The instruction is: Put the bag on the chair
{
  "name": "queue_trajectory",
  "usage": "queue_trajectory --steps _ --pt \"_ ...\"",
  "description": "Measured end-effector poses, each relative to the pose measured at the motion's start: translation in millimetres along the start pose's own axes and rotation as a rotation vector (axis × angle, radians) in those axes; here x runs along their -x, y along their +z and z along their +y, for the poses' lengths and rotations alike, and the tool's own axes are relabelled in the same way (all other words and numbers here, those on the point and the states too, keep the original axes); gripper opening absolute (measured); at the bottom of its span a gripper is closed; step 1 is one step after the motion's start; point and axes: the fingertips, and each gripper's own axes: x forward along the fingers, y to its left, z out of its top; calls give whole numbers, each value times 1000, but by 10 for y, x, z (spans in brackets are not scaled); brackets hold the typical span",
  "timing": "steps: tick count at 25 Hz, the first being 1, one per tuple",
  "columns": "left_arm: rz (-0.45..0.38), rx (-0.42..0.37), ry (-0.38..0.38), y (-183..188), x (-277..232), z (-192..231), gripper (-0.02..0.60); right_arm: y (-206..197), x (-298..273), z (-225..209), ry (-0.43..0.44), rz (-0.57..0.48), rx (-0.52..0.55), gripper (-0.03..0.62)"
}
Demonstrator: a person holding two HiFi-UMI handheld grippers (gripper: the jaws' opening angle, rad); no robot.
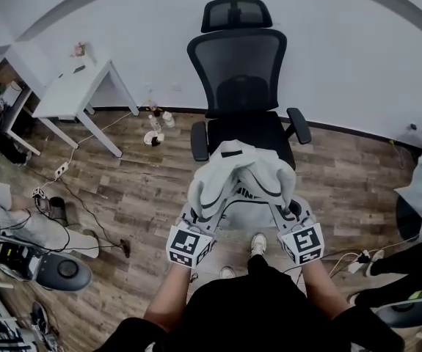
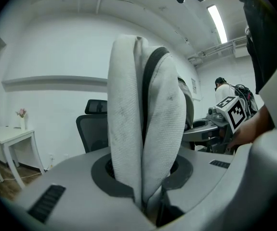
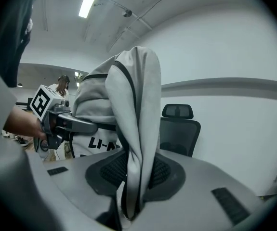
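A black mesh office chair (image 1: 238, 68) stands against the white wall (image 1: 357, 42), with its seat turned toward the person and its two armrests at both sides. To the left of it, well apart, there is a white rectangular table (image 1: 70, 92) on the brown wooden plank floor (image 1: 141, 185). Some small things I cannot identify lie near the wall between table and chair. Black cables (image 1: 86, 213) run over the floor at the left, near a seated person's light trousers (image 1: 38, 229).

The light grey fabric bag (image 1: 244, 169) hangs in the air between the two grippers, in front of the chair. In the head view it covers the front part of the seat; whether it touches the seat I cannot tell. Its long axis goes from left to right, from one gripper to the other, and its top bulges upward. A side with dark letters faces the person.

The left gripper (image 1: 212, 200) has its jaws nearly closed, pinching a thick upright fold of the bag with a dark stripe. The right gripper (image 1: 280, 205) stands the same way, narrowly open and clamped on a thinner fold.
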Motion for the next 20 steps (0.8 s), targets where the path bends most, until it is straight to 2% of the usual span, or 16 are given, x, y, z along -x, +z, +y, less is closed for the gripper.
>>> queue_trajectory --steps 15,20 --pt "30 -15 22 242 -1077 227 107 25 -583 -1009 63 -19 -24 100" --pt "39 -16 19 352 -1281 260 107 87 -676 -1213 122 -36 -31 101"
